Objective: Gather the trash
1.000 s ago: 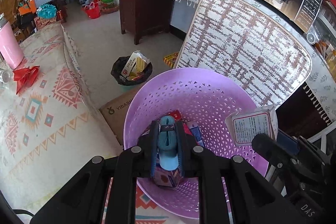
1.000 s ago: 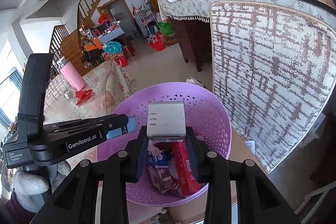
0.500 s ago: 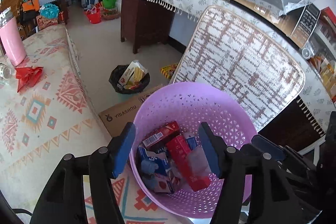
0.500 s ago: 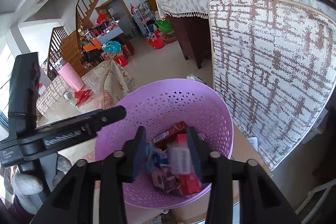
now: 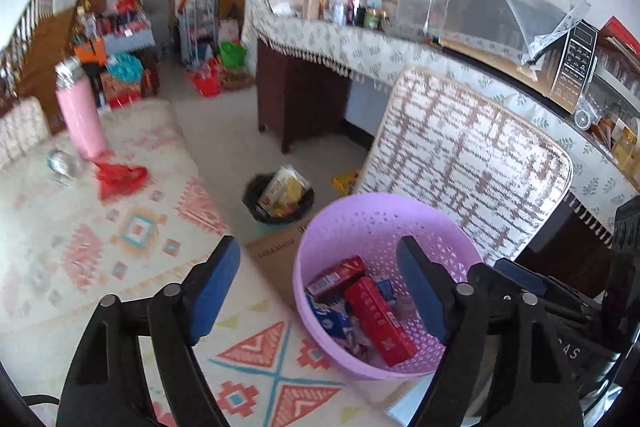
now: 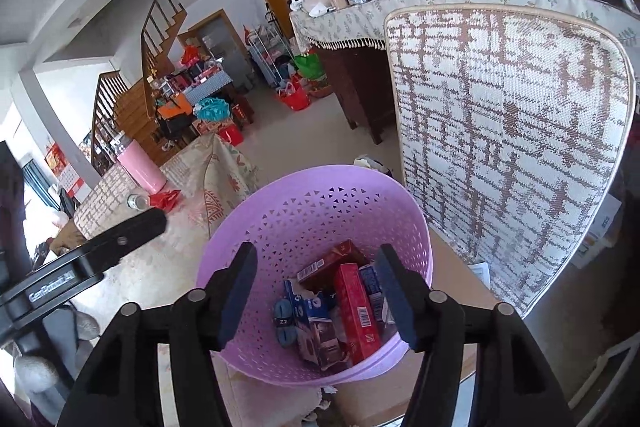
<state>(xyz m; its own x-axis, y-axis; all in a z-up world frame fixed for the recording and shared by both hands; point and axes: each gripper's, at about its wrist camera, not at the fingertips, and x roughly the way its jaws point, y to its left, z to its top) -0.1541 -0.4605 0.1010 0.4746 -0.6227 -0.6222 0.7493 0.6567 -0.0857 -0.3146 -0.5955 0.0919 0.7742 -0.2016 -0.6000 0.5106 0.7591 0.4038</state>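
Patterned tablecloth edge beside purple basket; both grippers' jaws opening, nothing between.

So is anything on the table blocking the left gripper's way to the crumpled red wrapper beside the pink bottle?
Nothing visible does. Bare patterned tablecloth lies between the left gripper, jaws opening and empty, and the red wrapper.

Bright daylight, soft shadows, left wrist view motion-blurred, fisheye bending, dark corners
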